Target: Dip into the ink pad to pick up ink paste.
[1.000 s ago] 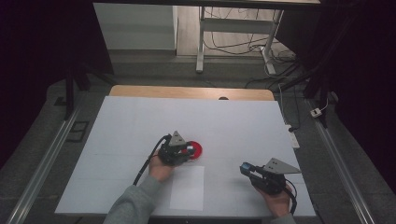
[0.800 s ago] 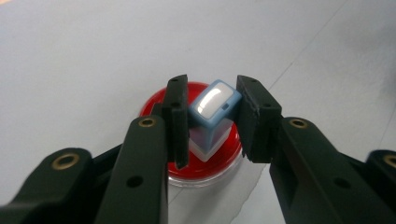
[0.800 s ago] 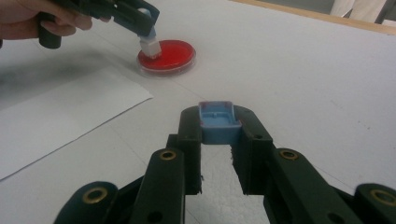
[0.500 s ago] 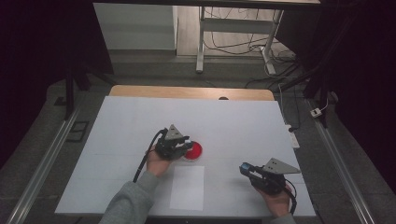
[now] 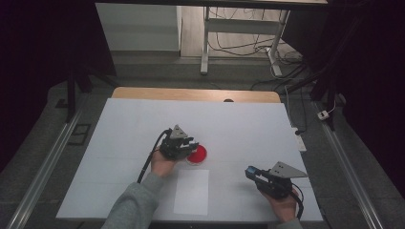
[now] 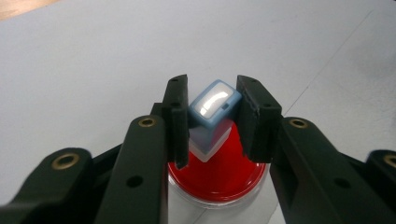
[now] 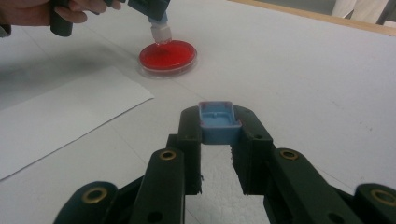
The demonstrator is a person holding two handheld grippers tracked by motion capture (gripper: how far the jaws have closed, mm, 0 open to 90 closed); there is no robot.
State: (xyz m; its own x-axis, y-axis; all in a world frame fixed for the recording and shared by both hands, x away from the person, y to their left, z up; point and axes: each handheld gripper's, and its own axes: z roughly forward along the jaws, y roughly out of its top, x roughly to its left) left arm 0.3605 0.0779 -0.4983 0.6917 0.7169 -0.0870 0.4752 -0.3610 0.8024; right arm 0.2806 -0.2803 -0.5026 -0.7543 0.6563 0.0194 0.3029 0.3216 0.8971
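Blue stamp point(image 6: 212, 109) over red dish point(image 6: 219, 179)

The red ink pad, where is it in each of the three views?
High view: red ink pad at table centre, just right of the left gripper.
Left gripper view: bottom centre, under the stamp.
Right gripper view: upper left.
Shared landmark: white paper sheet.

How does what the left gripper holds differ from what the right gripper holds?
The left gripper clamps a blue-and-clear stamp pointing down over the red ink dish. The right gripper clamps the stamp's blue cap, hollow side up, away from the dish. The stamp is taller; the cap is shallow. Both are light blue and squarish.
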